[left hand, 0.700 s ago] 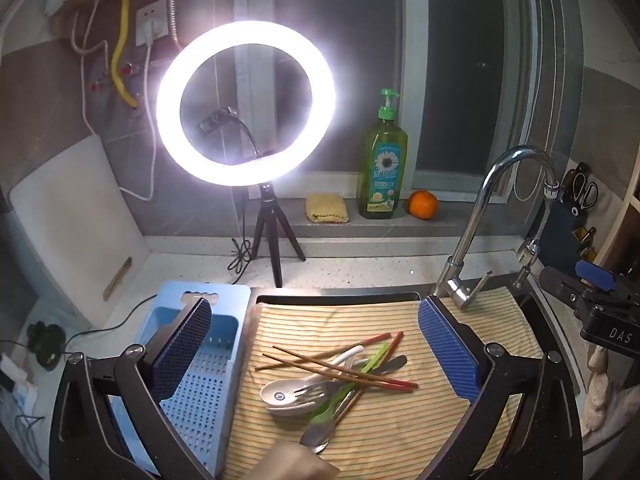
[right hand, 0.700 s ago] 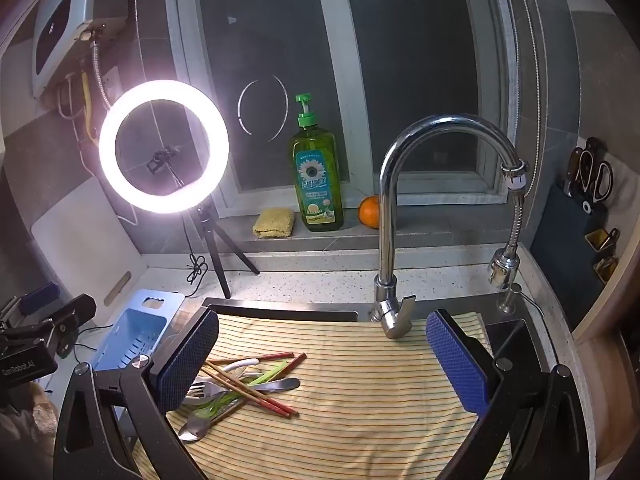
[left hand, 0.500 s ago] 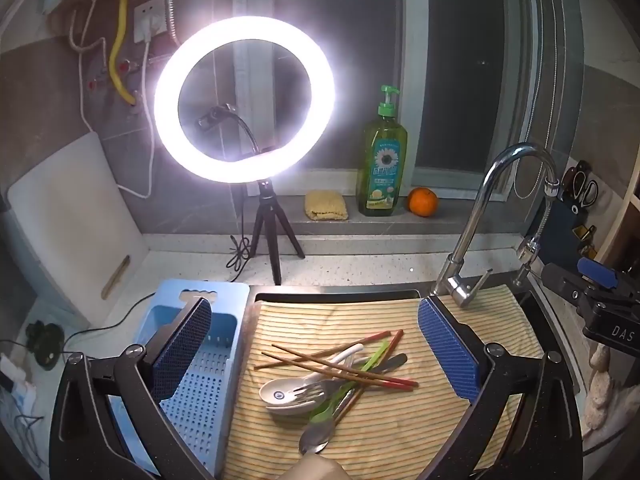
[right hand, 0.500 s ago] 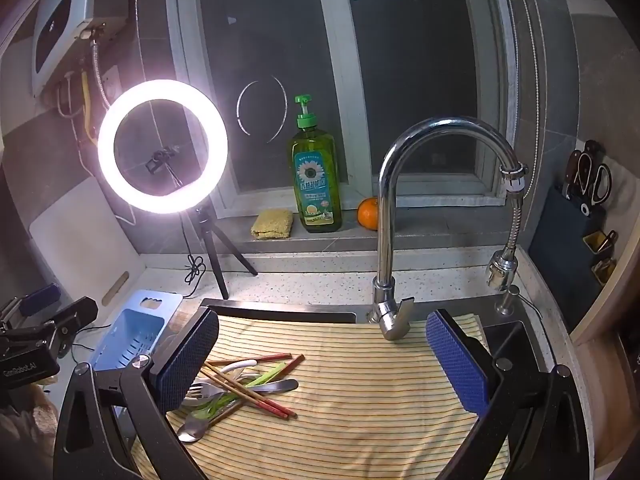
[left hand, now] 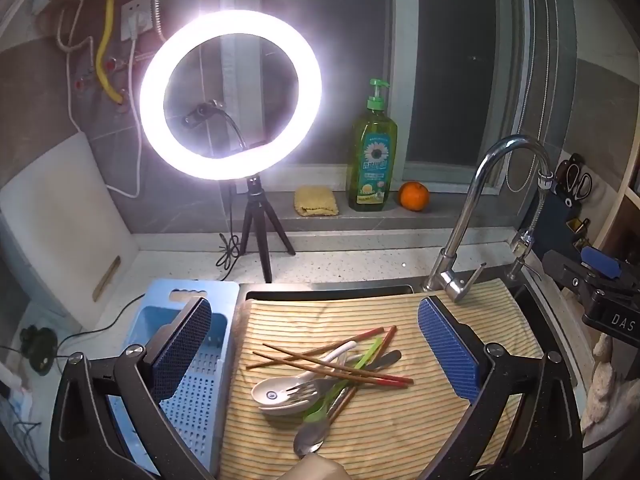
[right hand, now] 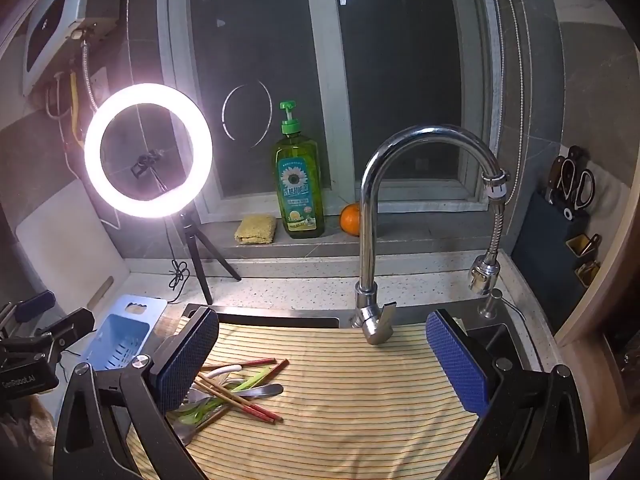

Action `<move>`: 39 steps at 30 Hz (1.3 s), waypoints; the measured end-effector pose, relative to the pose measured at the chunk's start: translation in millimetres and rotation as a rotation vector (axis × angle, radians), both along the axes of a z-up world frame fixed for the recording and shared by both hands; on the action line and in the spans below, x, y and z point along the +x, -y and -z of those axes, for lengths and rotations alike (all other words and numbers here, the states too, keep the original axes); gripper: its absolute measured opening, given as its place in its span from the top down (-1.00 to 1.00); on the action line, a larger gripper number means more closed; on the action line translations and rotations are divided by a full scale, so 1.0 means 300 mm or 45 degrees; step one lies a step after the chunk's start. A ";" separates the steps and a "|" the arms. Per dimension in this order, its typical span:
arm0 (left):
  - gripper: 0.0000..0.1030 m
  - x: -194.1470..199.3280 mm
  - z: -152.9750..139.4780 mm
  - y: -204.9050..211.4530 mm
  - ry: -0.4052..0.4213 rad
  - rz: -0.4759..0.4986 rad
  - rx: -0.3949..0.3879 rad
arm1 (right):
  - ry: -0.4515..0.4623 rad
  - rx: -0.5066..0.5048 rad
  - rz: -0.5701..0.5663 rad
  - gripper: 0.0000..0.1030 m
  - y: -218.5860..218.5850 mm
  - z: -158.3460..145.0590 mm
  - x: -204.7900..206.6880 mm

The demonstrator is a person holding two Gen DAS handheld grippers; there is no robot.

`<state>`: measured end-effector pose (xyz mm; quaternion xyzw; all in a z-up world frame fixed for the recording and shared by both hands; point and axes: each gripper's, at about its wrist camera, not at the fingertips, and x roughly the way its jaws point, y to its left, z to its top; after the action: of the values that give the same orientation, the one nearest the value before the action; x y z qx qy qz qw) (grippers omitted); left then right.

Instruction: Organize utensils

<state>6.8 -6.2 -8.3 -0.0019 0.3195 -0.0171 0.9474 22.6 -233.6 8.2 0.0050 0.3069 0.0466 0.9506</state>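
**Both grippers wide open above utensil pile**

We see the left gripper [left hand: 314, 344] with jaws spread wide, nothing between the pads, hovering over the striped cloth [left hand: 400, 432]. The utensil pile [left hand: 328, 372] lies on that cloth between the blue pads: red-tipped chopsticks [left hand: 332, 366] crossed on top, a white spoon [left hand: 280, 392], a fork, green-handled pieces and a metal spoon [left hand: 312, 438] towards 6 o'clock. We see the right gripper [right hand: 322, 360] also fully apart and empty; from its view the pile [right hand: 236, 390] sits at 8 o'clock, partly behind its left pad. The blue basket [left hand: 192, 412] stands just beside the cloth at 9 o'clock of the pile, empty as far as we can tell. Faucet [right hand: 372, 240] at 12 to 1 o'clock, ring light [left hand: 230, 94] at 11 o'clock, soap bottle [left hand: 372, 160], sponge [left hand: 316, 202] and orange [left hand: 414, 196] on the sill beyond.
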 end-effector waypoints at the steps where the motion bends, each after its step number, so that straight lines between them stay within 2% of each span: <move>1: -0.99 0.000 -0.001 0.002 0.001 0.002 0.001 | 0.002 -0.002 0.003 -0.99 0.000 -0.001 -0.001; 16: -0.99 -0.001 -0.002 0.022 -0.006 0.033 0.007 | 0.038 -0.083 0.127 -0.99 0.026 -0.021 -0.005; 39: -0.99 -0.019 0.010 0.031 -0.024 0.048 0.005 | 0.030 -0.100 0.168 -0.99 0.031 -0.012 -0.036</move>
<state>1.0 -15.4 -11.2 0.0058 0.3284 -0.0343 0.9439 11.7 -242.9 11.7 -0.0126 0.2963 -0.0282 0.9546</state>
